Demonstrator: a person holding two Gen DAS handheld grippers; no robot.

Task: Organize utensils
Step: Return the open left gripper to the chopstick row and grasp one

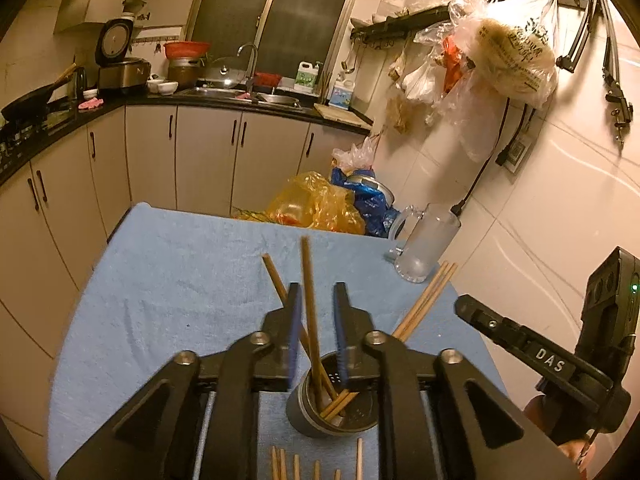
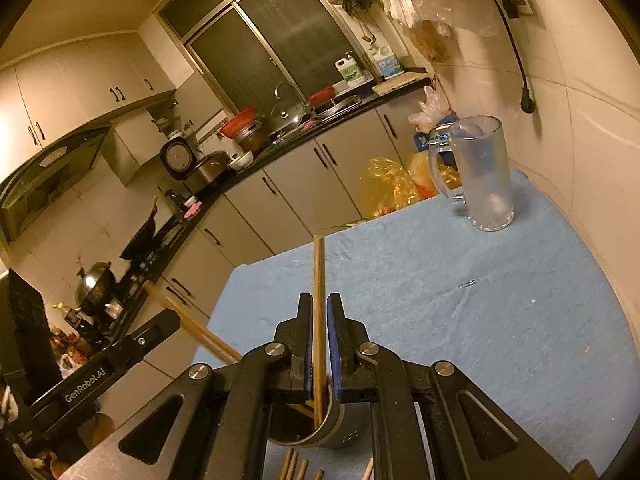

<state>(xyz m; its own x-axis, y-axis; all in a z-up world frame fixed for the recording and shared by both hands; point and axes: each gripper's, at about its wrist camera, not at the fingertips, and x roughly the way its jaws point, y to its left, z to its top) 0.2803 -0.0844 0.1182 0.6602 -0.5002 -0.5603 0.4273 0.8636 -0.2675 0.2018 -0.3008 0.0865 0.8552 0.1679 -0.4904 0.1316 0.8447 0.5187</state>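
The left hand-held gripper hangs over a metal holder that stands on the blue cloth covering the worktop. A chopstick rises between its blue pads, leaning against the left one while the right pad stands clear of it, so the jaws are slightly parted and the stick stands released, its lower end down in the holder. No earlier view is at hand to say more of those jaws. Other chopsticks already stand in the holder and fan out: one tilts to the far left behind the left finger, and a bundle leans to the far right.

The right hand-held gripper is just beside the left one, over the same holder. Its pads are clenched on a single chopstick, which stands nearly upright, its top well above the fingertips and its foot inside the holder's rim.

More loose chopsticks lie on the cloth at the near edge, just in front of the holder; only their ends show.

A glass mug stands at the far right corner of the worktop, well apart from the holder, near the tiled wall. Beyond the worktop, yellow and blue bags sit on the floor by the cabinets.
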